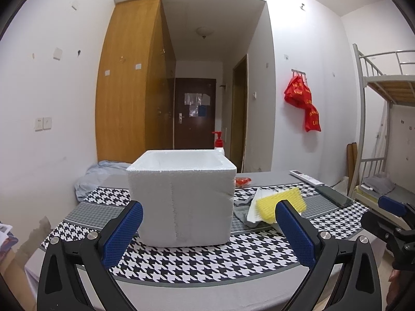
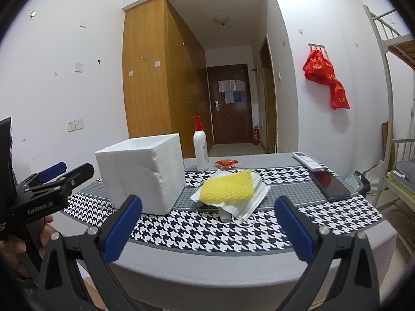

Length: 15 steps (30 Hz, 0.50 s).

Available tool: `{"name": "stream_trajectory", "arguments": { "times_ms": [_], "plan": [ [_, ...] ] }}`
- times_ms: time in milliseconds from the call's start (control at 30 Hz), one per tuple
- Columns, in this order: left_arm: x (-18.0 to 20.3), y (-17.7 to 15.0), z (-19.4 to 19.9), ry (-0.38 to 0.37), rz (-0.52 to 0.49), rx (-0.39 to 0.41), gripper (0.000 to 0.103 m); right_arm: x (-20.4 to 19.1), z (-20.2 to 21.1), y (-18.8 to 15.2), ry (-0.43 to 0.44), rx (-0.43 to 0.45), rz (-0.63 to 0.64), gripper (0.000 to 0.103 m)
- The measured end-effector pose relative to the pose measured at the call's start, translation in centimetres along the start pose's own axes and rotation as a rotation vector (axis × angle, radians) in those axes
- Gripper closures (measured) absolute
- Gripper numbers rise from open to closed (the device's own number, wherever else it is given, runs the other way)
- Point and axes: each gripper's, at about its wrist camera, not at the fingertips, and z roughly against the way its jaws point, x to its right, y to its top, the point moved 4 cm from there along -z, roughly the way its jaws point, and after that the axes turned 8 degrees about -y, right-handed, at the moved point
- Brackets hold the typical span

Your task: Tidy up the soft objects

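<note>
You are holding the left claw (image 1: pixel 208 216) wide apart and empty, facing the foam box (image 1: pixel 181 197). Your right claw (image 2: pixel 208 213) is also gaping, gripping nothing; the yellow foam net (image 2: pixel 228 188) is lying just ahead on face masks (image 2: pixel 249 204) on the surface (image 2: pixel 207 267).

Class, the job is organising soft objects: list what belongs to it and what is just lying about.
Belongs: yellow foam net, face masks, grey cloth, foam box.

Lying about: pump bottle, phone, remote control, red packet.
</note>
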Motion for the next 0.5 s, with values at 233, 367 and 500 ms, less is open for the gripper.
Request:
{"name": "stream_trajectory", "arguments": {
  "times_ms": [233, 367, 500],
  "plan": [
    [0.03, 0.03, -0.17, 0.002, 0.0, -0.007, 0.001, 0.03, 0.06, -0.02, 0.0, -0.002, -0.003, 0.0],
    [-0.12, 0.17, -0.13, 0.008, 0.007, -0.002, 0.001, 0.09, 0.09, 0.05, 0.0, -0.001, -0.003, 0.0],
    [-0.19, 0.23, -0.21, 0.008, 0.009, -0.004, 0.001, 0.14, 0.1, 0.1, 0.009, -0.001, -0.005, 0.0]
  ]
}}
